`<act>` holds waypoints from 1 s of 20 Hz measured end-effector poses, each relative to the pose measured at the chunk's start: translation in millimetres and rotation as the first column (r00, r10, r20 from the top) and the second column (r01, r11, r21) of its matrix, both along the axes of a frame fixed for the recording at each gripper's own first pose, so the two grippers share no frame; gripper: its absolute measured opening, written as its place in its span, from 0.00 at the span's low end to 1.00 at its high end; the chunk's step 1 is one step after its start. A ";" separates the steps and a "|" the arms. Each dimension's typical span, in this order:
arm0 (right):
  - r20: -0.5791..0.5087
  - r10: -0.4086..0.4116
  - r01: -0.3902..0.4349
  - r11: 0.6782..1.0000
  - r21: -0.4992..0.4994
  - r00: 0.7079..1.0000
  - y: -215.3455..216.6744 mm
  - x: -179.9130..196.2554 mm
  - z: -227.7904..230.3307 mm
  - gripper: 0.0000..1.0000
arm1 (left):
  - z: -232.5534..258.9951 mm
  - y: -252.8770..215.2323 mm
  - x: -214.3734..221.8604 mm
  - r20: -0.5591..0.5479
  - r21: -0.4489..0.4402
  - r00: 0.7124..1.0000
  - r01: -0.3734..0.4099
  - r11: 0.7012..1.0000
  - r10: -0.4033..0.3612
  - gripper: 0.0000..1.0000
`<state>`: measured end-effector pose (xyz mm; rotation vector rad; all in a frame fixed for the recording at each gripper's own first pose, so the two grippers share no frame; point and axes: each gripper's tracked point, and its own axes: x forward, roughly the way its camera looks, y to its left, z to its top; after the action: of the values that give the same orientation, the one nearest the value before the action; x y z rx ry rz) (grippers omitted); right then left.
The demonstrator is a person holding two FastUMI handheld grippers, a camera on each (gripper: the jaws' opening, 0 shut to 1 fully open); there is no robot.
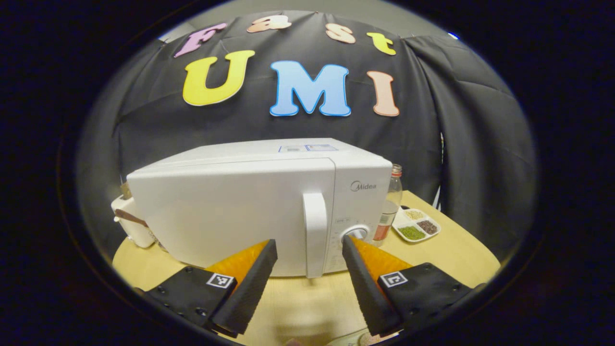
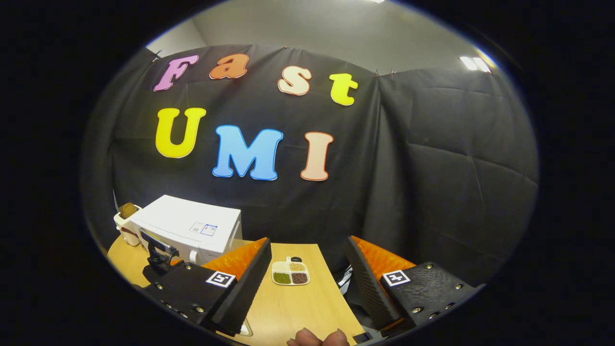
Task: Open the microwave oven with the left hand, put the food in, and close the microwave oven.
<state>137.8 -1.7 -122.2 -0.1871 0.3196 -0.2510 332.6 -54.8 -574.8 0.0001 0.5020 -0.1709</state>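
Observation:
The white microwave (image 1: 250,206) stands on the round wooden table (image 1: 456,250) with its door closed. Its upright white handle (image 1: 314,233) lies straight ahead, between the fingers of my left gripper (image 1: 310,252), which is open, holds nothing and sits a little short of the door. In the right gripper view the microwave (image 2: 192,226) is far off at the lower left, with the left gripper (image 2: 158,259) in front of it. My right gripper (image 2: 307,252) is open and holds nothing, raised above the table (image 2: 298,302). Something pale (image 1: 348,339) at the table's near edge is too cut off to identify.
A white toaster-like appliance (image 1: 127,216) stands left of the microwave. Right of it are a clear bottle (image 1: 391,202) and a white divided dish of grains (image 1: 415,225), seen again as the dish (image 2: 290,273). Fingers of a hand (image 2: 317,339) show at the bottom edge.

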 end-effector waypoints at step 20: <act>0.099 0.053 -0.063 0.993 0.098 0.994 -7.2 -57.2 30.7 0.95 | -30.4 -15.6 17.3 -0.045 -0.086 0.996 0.070 0.994 -0.074 0.17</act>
<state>80.6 -8.9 -91.4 -0.0837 0.2299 -0.1850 349.9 -70.5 -605.2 -0.0683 0.5427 -0.2634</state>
